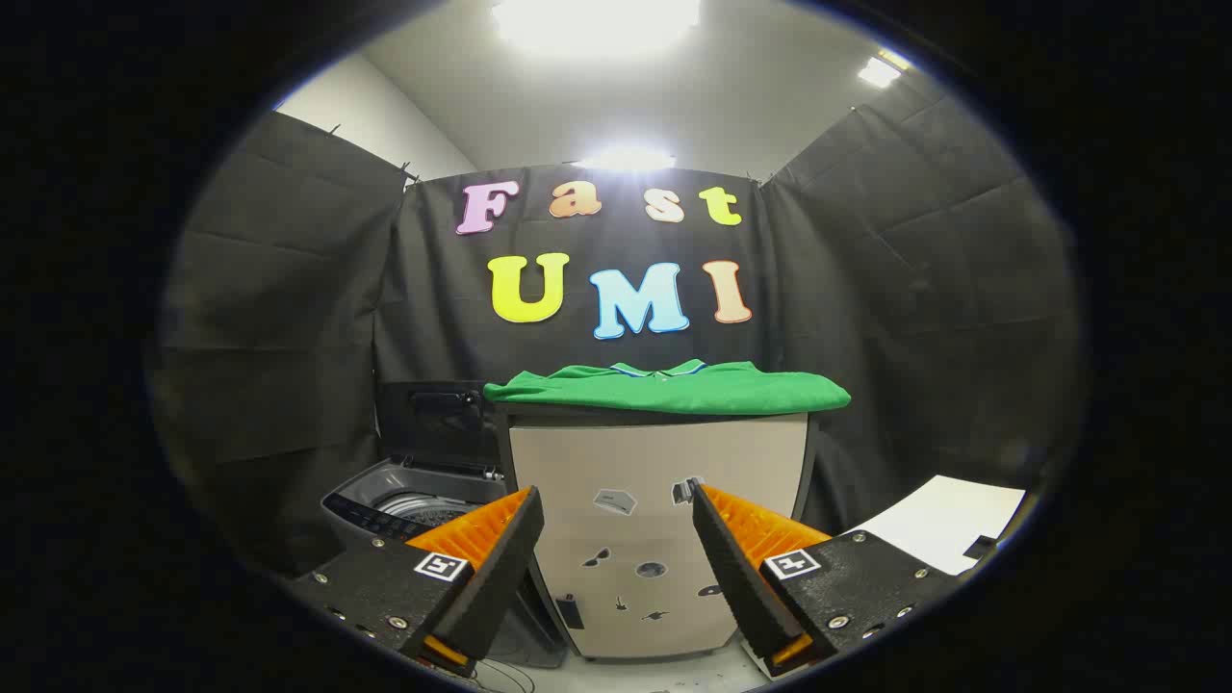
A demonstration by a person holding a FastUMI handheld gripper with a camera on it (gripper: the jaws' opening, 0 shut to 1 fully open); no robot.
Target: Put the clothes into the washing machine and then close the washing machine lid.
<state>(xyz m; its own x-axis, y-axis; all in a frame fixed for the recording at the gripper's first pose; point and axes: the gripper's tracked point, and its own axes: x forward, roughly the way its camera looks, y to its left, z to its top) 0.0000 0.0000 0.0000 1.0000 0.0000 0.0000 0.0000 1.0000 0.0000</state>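
Counting what lies ahead: one green shirt (674, 387), one cabinet (664, 539), one washing machine (414, 500), one white sheet (948, 534); the shirt is soft folded cloth with a collar, spread flat over the cabinet's top and overhanging its front edge and both front corners; the cabinet is a smooth pale box with rounded corners and several small dark stickers on its front; the washing machine stands just beside the cabinet's left edge, grey, its lid (438, 423) raised upright at the back and the round drum open; the gripper (616, 510) is spread wide and holds nothing, its ribbed fingers (491, 539) framing the cabinet front, with open room between them and the shirt above.
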